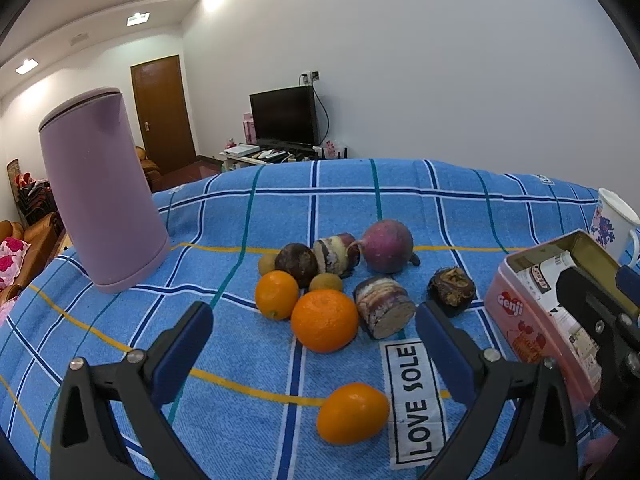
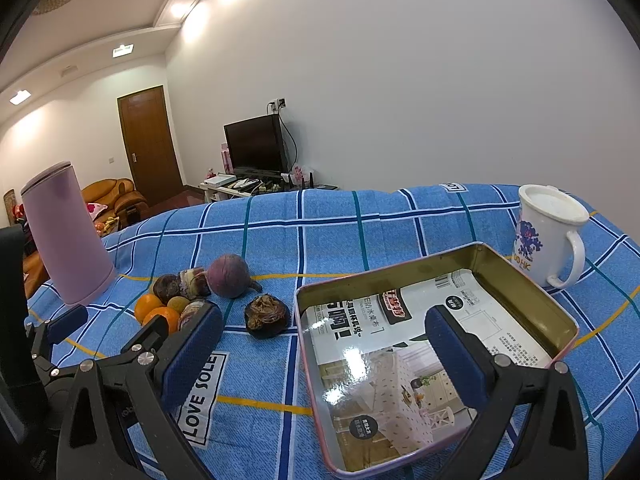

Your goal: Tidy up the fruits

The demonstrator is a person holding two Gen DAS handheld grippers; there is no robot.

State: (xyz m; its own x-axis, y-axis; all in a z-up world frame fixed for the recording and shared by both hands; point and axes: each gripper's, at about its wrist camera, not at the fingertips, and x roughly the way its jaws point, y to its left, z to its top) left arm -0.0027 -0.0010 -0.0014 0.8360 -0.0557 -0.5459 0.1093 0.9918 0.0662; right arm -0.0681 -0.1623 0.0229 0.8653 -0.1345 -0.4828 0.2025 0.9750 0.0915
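- The left gripper (image 1: 314,330) hung with its jaws spread wide and empty, the big orange (image 1: 324,321) lying straight ahead between them.
- The right gripper (image 2: 324,344), likewise agape and empty, hovered over the tin (image 2: 532,300), farther from the fruit.

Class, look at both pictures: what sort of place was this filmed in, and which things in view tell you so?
Most likely a home living room: a television on a low stand, an orange-brown sofa by a wooden door, and a table under a blue checked cloth.
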